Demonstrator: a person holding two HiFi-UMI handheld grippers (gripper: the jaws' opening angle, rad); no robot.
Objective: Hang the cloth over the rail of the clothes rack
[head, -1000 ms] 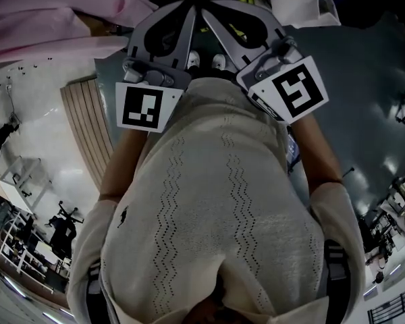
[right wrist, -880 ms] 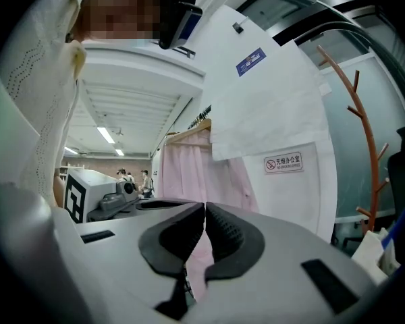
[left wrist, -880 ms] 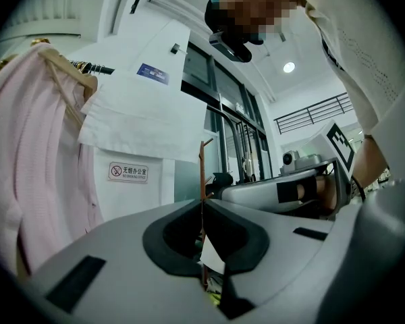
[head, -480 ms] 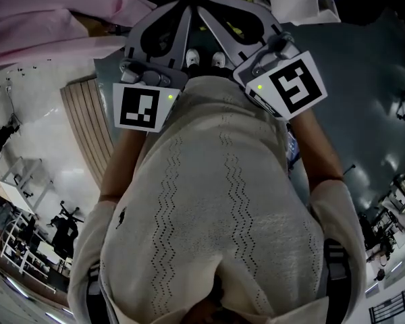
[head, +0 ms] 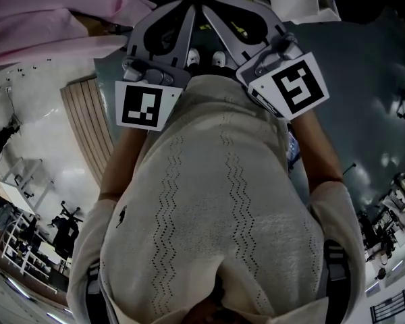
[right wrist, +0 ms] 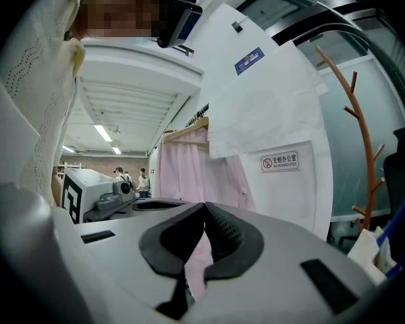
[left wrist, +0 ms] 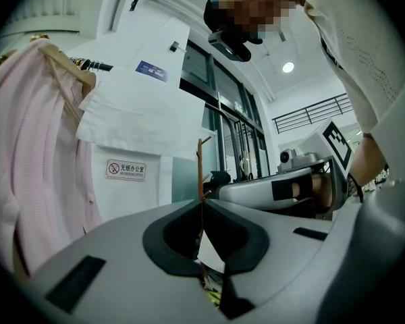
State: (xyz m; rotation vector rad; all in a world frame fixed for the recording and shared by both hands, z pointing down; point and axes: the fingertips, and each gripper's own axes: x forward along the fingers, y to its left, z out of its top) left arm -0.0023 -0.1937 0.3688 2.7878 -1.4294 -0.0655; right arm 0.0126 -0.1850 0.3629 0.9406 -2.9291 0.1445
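Note:
The pink cloth (head: 54, 12) hangs at the top left of the head view, on a wooden hanger (left wrist: 61, 59) under a dark rail (left wrist: 93, 64). It fills the left side of the left gripper view (left wrist: 34, 154) and shows behind the jaws in the right gripper view (right wrist: 189, 167). My left gripper (head: 187, 9) and right gripper (head: 206, 9) are held side by side in front of the person's cream knitted top (head: 216, 208). Both point away from the body, and their tips almost touch. The left gripper (left wrist: 202, 204) and the right gripper (right wrist: 204, 208) are each shut, with nothing between the jaws.
A white garment cover (left wrist: 142, 106) with a small label hangs next to the pink cloth and shows again (right wrist: 270, 113) in the right gripper view. A wooden coat tree (right wrist: 364, 133) stands at the right. Wooden floor slats (head: 88, 127) lie at the left.
Both grippers have shifted by only a few pixels. Small green lights on their marker cubes showed half a second ago and are off now.

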